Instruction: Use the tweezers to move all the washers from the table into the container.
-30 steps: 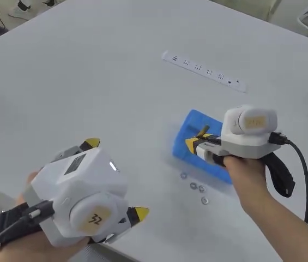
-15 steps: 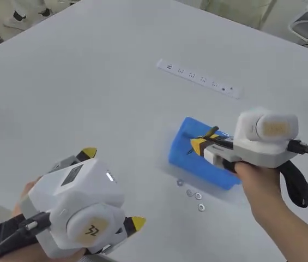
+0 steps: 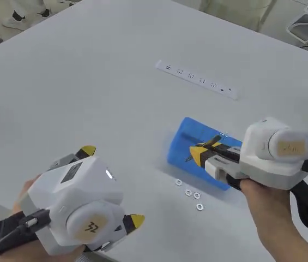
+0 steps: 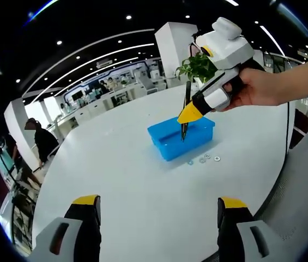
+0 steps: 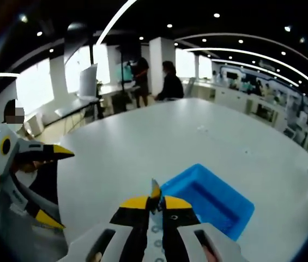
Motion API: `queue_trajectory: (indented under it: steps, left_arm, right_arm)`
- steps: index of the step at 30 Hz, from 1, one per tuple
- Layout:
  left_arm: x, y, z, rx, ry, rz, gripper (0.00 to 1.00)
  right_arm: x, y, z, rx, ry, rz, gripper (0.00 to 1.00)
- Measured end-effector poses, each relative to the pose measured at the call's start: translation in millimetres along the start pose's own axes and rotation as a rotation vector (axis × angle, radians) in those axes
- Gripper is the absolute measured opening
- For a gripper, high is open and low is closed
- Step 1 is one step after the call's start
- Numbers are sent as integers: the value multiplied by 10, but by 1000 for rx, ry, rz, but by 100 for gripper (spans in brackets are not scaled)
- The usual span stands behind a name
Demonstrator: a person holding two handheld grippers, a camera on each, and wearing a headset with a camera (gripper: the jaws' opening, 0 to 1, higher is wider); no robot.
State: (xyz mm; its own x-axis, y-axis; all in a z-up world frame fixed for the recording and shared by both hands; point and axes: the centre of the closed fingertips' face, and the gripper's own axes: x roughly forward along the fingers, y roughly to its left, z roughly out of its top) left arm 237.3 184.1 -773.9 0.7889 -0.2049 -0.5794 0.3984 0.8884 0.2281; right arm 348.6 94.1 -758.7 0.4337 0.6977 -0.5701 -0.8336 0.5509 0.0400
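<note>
**Tweezers hanging over the blue container, four washers waiting on the table**

The right gripper (image 3: 197,155) is gripping a pair of slim black metal tweezers (image 3: 211,143), its yellow-tipped jaws pressing together on the tool. In the left gripper view the tweezer tips are pointing down over the shallow rectangular blue plastic container (image 3: 194,170). Whether they are carrying a washer is too small to tell.

Four small silver ring-shaped metal washers (image 3: 188,192) are lying in a loose cluster on the white table (image 3: 88,71). They are just beside the container's near wall, outside it. The left gripper (image 3: 112,185) is hovering well apart from the work, its jaws spread wide with nothing between them.

The job looks to be partway through a carry-and-drop cycle, with at least these four pieces left. The next move is calling for swinging the tips out past the near wall, lowering them onto one washer and nipping its thin rim without scattering its neighbours.

As for writing, a gold mark resembling "32" is showing on the left gripper's round cap. A fainter gold mark on the right gripper's cap is not legible. The long white power strip (image 3: 197,80) is offering no readable label.
</note>
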Motion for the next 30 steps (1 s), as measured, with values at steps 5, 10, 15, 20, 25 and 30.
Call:
queue_trajectory:
  steps: [5,10,15,20,25,30]
  left_arm:
    - [5,-14,-1,-1,1,-9,90]
    - [4,-7,2,0,-1,-6,90]
    - [6,16,-10,-7,6,4,90]
    - [12,3,-22,-6,13,-1,90]
    - [13,0,-26,-3,14,0,90]
    - [16,-4,-32,3,18,-2,90]
  right_arm:
    - [48,26,-180,10,37,-9,5]
    - [132,10,-300,26,68,-10,5]
    - [223,-16,-400,17,99,-10,6]
    - [293,-5,-481,-8,133,-14,6]
    - [295,6,-484,-26,135,-18,6]
    - [312,-20,-477,-13,134,-23,6]
